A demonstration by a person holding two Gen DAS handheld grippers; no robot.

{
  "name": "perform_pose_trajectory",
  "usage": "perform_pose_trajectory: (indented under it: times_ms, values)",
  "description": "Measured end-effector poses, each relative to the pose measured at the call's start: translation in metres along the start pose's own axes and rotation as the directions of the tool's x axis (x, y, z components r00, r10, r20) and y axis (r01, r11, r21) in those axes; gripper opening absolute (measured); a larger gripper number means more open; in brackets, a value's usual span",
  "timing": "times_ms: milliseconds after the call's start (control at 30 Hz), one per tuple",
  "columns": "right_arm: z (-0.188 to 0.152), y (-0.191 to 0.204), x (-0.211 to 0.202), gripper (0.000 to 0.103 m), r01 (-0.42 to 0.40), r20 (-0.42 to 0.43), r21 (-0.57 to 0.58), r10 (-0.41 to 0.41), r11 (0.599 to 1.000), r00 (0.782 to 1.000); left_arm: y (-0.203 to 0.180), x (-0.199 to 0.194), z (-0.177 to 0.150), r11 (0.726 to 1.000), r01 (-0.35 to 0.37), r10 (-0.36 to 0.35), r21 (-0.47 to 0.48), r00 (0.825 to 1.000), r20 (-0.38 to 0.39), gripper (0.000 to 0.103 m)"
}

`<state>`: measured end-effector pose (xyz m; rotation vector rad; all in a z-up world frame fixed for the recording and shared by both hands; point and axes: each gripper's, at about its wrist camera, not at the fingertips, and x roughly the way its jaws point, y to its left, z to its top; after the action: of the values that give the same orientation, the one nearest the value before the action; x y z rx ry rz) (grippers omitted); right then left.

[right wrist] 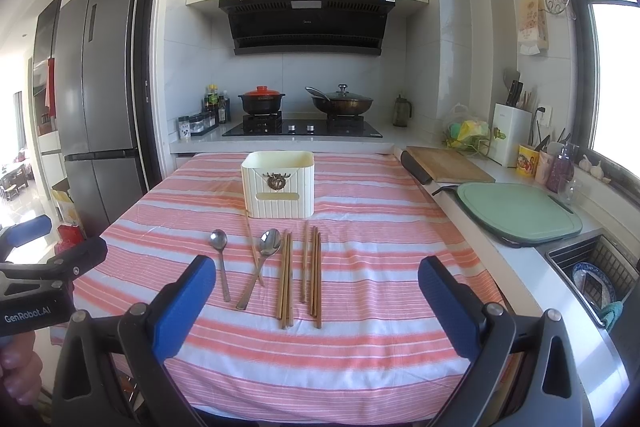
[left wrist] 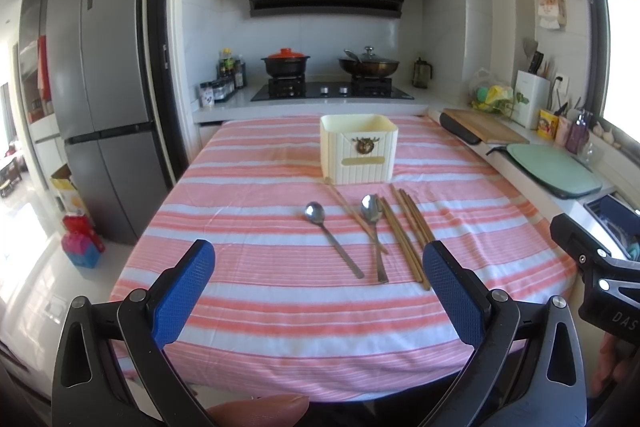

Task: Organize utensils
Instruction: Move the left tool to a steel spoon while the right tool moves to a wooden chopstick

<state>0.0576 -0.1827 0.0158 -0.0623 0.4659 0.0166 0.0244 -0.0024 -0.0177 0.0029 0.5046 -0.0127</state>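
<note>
A cream utensil box (left wrist: 359, 149) (right wrist: 278, 185) stands at the far middle of the pink striped table (left wrist: 260, 307) (right wrist: 380, 327). In front of it lie two metal spoons, the left one (left wrist: 332, 237) (right wrist: 221, 263) and the right one (left wrist: 374, 231) (right wrist: 260, 265), and several wooden chopsticks (left wrist: 412, 235) (right wrist: 300, 275). One chopstick (right wrist: 253, 251) lies crossed by the right spoon. My left gripper (left wrist: 318, 291) is open and empty, above the table's near side. My right gripper (right wrist: 316, 303) is open and empty, just short of the chopsticks. Nothing is held.
A counter runs along the right with a wooden board (right wrist: 448, 163), a green board (right wrist: 516, 211) and a sink rack (right wrist: 596, 279). A stove with pots (right wrist: 304, 123) is behind the table. A grey fridge (left wrist: 104, 99) stands at left.
</note>
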Motion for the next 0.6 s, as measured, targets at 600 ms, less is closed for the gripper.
perform_pose_trajectory:
  times_ms: [600]
  values:
    - [-0.007, -0.012, 0.030, 0.103, 0.003, -0.072, 0.029, -0.001, 1.000, 0.997, -0.004, 0.038, -0.005, 1.000, -0.024, 0.025, 0.010, 0.995, -0.093, 0.103]
